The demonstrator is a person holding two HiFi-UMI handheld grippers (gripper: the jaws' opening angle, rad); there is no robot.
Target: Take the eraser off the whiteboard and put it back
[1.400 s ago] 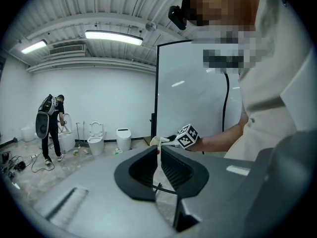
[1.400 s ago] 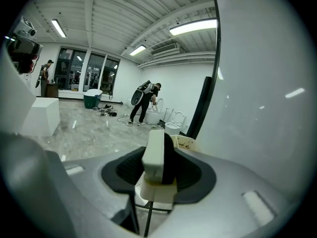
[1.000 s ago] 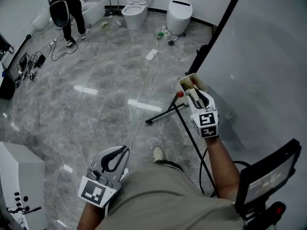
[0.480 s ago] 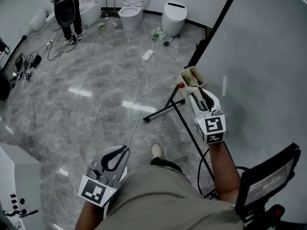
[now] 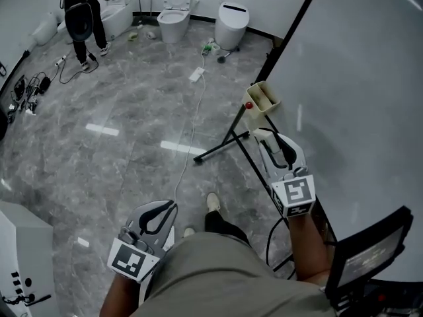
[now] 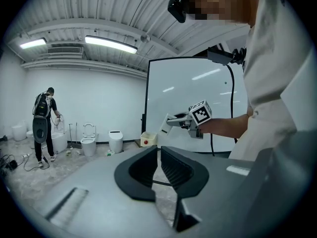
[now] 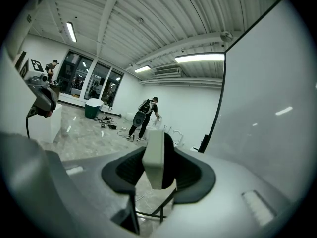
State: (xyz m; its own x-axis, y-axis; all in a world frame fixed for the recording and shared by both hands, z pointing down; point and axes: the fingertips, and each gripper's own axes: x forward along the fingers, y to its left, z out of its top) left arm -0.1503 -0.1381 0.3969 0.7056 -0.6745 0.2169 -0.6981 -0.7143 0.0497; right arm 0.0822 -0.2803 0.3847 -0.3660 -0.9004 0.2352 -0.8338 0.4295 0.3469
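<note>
my right gripper [image 5: 268, 141] pinches the eraser [image 7: 154, 155] just off the whiteboard [image 5: 357, 111]; pressed on tilted, it could twist loose and drop.

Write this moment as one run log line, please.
right gripper: shut on eraser | left gripper: shut, empty | eraser: off whiteboard

Bright, even light falls from ceiling tubes [image 6: 110, 43] above the left gripper [image 6: 159, 151]; glare streaks the floor [image 5: 132, 170] ahead of it. Gripper views bend and darken at edges.
</note>
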